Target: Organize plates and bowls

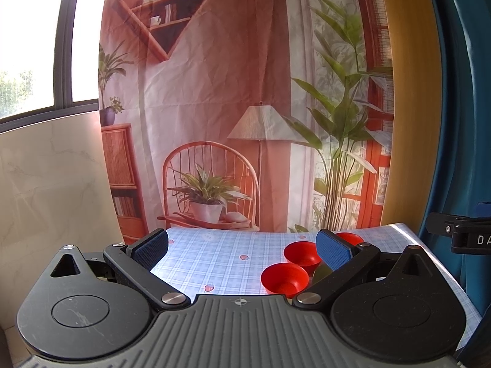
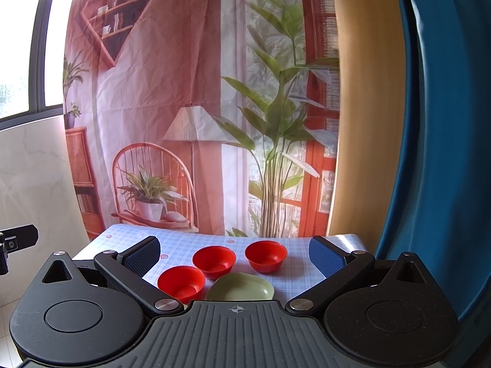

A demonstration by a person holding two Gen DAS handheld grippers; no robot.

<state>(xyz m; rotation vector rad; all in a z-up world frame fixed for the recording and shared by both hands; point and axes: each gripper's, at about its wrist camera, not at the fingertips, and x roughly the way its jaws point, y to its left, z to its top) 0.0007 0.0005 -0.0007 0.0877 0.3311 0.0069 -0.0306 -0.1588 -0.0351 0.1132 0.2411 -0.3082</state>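
The right gripper [image 2: 234,256] is spread wide and empty above the tabletop [image 2: 300,276]; three red bowls [image 2: 214,260] and a green plate [image 2: 241,288] sit between its fingers. The left gripper [image 1: 242,250] is likewise wide and empty.

Each hand-held gripper [image 2: 234,256] has a ribbed grey body, black linkage arms, silver screws, blue textured pads [image 2: 325,256].

Three bowls [image 2: 181,282] [image 2: 214,260] [image 2: 265,256] are being shown in bright red, and a plate [image 2: 241,288] in pale olive green. The tablecloth [image 2: 187,247] is being seen as a light blue and white check dotted with small pink strawberries. Gripper pads [image 2: 326,259] are being shown in dark blue on black arms. A curtain [image 2: 445,122] is being seen in teal.
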